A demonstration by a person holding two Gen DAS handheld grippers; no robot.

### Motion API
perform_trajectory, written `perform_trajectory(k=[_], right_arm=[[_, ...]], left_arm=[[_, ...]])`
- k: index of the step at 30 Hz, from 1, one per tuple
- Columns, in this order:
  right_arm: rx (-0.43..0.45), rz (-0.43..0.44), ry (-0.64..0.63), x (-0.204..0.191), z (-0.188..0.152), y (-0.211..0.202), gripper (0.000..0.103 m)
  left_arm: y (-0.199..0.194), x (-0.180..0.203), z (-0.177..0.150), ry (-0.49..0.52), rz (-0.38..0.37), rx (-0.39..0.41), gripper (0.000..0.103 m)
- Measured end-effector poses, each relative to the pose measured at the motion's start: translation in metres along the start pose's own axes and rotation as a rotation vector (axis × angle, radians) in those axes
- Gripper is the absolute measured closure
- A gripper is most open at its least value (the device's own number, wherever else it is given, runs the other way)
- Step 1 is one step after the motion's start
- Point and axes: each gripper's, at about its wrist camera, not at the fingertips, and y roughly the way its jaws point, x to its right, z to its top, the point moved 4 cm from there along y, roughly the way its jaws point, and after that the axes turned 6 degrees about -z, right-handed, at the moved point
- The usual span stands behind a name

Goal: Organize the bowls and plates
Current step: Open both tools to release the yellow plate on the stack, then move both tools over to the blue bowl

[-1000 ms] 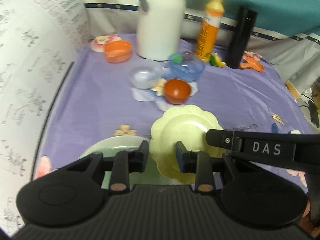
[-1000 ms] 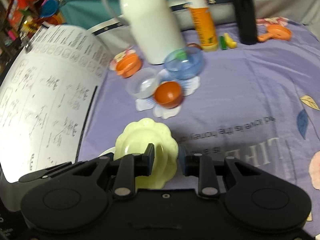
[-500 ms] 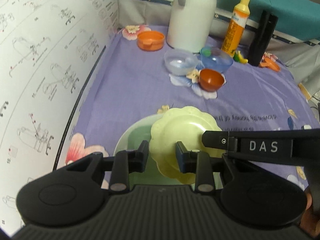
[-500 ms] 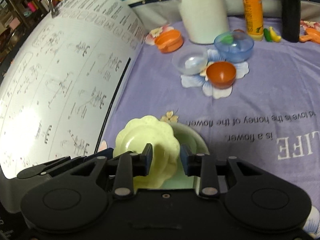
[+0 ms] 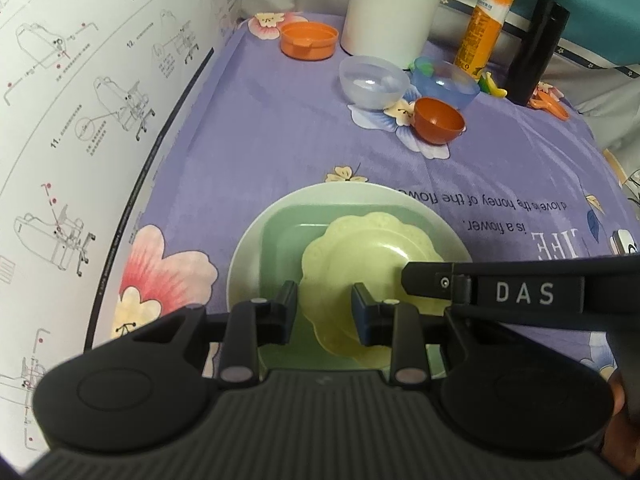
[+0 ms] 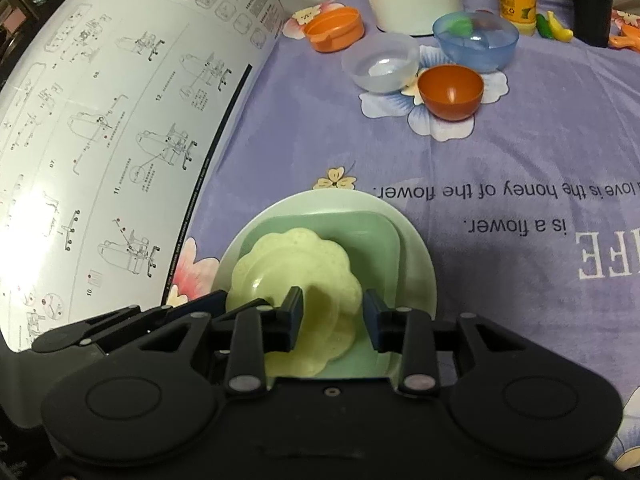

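A pale yellow scalloped plate (image 5: 360, 256) (image 6: 288, 264) lies tilted on a green square plate (image 5: 288, 232) (image 6: 372, 232), which sits on a white round plate (image 5: 248, 248) (image 6: 420, 256). My left gripper (image 5: 324, 306) is shut on the yellow plate's left rim, one finger outside it and one over the dish. My right gripper (image 6: 332, 312) straddles the opposite rim. Its jaws are opening and the pads look just off the rim. One of its black fingers (image 5: 416, 276) reaches in from the right in the left wrist view.
On the purple cloth farther back stand a clear bowl (image 5: 374, 82), a blue bowl (image 5: 446, 82), an orange bowl (image 5: 438, 120) and an orange lid (image 5: 308, 40). Behind them are a white jug (image 5: 394, 4), an orange bottle (image 5: 486, 20) and a black bottle (image 5: 538, 50). A curled instruction sheet (image 5: 80, 120) walls the left side.
Both grippers carried the yellow plate down and over the green and white plates, where it now rests. The gap between the right gripper's fingers has widened; the left gripper's gap is unchanged.
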Motion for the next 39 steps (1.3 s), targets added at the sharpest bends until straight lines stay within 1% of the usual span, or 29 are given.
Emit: perform_trajectory(k=[10,11,12,13,14,15,16,18,19,20,22,28,39], right_arm=[[-0.014,0.002,0.001,0.001,0.002,0.008,0.069],[-0.012,0.004,-0.001,0.001,0.003,0.008,0.069],[-0.010,0.005,-0.003,0.000,0.004,0.009,0.066],[0.000,0.002,-0.006,0.000,0.004,0.008,0.059],[0.018,-0.005,-0.011,0.001,0.006,0.006,0.050],[0.031,-0.006,-0.013,0.001,0.007,0.004,0.028],[0.049,-0.003,-0.011,0.002,0.008,0.001,0.016],[0.076,-0.002,-0.015,0.003,0.012,-0.005,0.011],[0.087,-0.007,-0.021,0.004,0.014,-0.009,0.004],[0.100,-0.014,-0.023,0.005,0.015,-0.012,0.000],[0.118,-0.028,-0.020,0.009,0.018,-0.019,0.000],[0.108,-0.049,0.008,0.024,0.018,-0.025,0.000],[0.104,-0.044,0.037,0.034,0.012,-0.028,0.000]], left_arm=[[0.008,-0.003,0.002,-0.010,0.001,-0.012,0.075],[0.008,-0.004,0.002,-0.015,0.004,-0.010,0.073],[0.007,-0.004,0.003,-0.021,0.011,-0.008,0.064],[0.006,-0.006,0.004,-0.029,0.015,-0.003,0.056],[0.004,-0.007,0.005,-0.035,0.018,0.007,0.042],[0.002,-0.007,0.006,-0.038,0.022,0.020,0.033],[-0.002,-0.007,0.007,-0.039,0.029,0.036,0.029],[-0.009,-0.007,0.010,-0.039,0.038,0.062,0.009],[-0.012,-0.007,0.012,-0.039,0.045,0.080,0.005],[-0.015,-0.007,0.013,-0.040,0.049,0.093,0.000],[-0.019,-0.008,0.014,-0.042,0.050,0.108,0.000],[-0.016,-0.007,0.013,-0.062,0.053,0.081,0.000],[-0.015,0.008,0.012,-0.034,0.054,0.064,0.000]])
